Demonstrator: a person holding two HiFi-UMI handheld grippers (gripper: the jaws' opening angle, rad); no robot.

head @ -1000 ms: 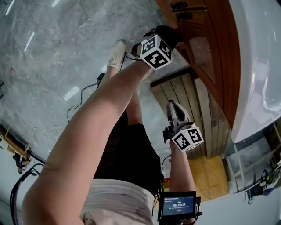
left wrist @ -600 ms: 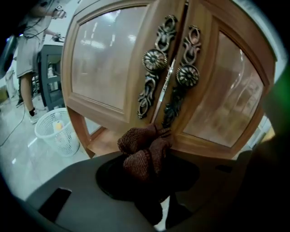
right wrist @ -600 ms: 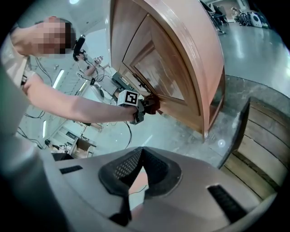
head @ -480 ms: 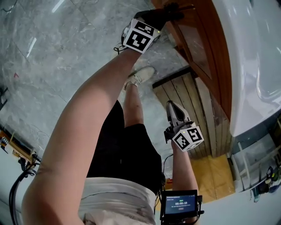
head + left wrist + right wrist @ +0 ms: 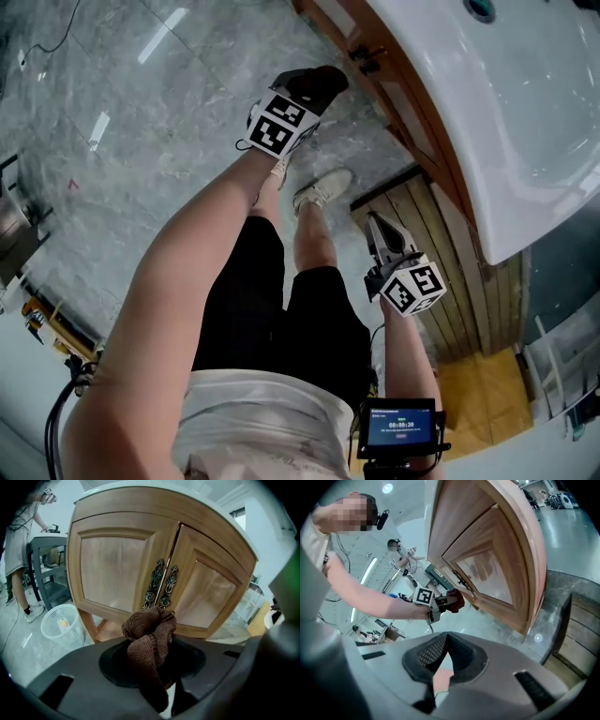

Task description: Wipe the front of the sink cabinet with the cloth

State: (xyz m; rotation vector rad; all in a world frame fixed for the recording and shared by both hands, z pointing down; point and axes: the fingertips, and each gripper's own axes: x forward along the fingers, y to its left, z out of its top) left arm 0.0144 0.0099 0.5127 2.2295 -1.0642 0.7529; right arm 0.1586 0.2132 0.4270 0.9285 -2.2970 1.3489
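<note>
Grey marble floor (image 5: 122, 122) lies open before the curved wooden sink cabinet (image 5: 117, 564) under a smooth white basin (image 5: 506, 122). The left tool (image 5: 323, 80) clenches a brown knitted cloth (image 5: 147, 634) near the ornate door handles (image 5: 161, 585). The right tool (image 5: 445, 637) is closed on nothing, further back from the doors.
</note>
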